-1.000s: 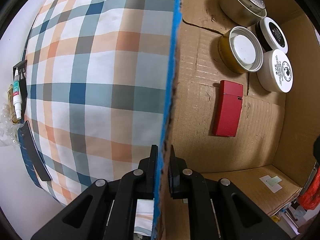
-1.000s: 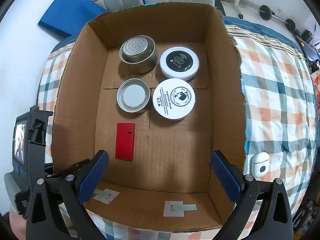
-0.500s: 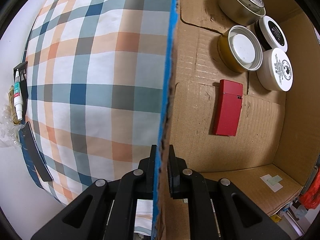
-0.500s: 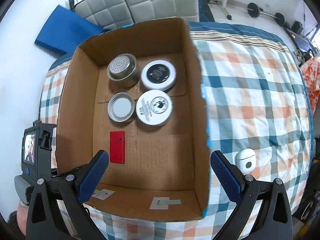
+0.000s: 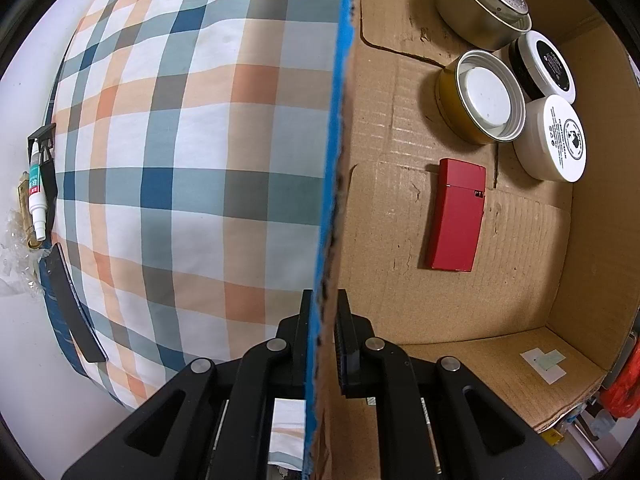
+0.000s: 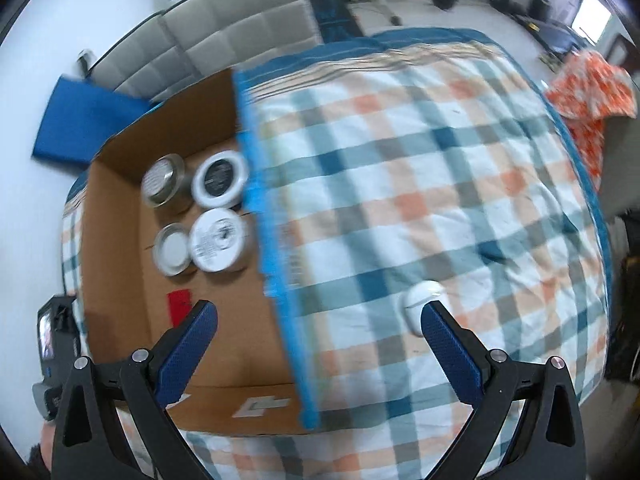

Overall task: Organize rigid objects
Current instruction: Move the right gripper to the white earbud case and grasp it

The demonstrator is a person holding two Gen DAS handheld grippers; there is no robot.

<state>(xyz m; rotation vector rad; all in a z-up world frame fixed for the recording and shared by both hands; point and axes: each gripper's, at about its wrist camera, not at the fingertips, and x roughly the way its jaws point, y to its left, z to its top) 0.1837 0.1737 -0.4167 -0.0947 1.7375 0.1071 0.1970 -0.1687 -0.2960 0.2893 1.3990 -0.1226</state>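
Five items already sit in the box (image 5: 420,208): four tins (image 5: 482,98) far, red case (image 5: 456,216) nearer. Left gripper (image 5: 325,344) is clenched on the box's wall. Only the right view shows the leftover: a white case (image 6: 420,304) on the bed (image 6: 420,168), right of the box, just beyond the wide-open right gripper (image 6: 320,332).

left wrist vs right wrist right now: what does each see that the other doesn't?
Only the left wrist view: the left gripper, jaws shut on the cardboard box wall, and a small white bottle at the bed's far edge.

Only the right wrist view: the right gripper, jaws open and empty, a white earbud case on the plaid bedspread, the grey headboard and an orange garment.

Both: the box interior with four round tins and the red case.
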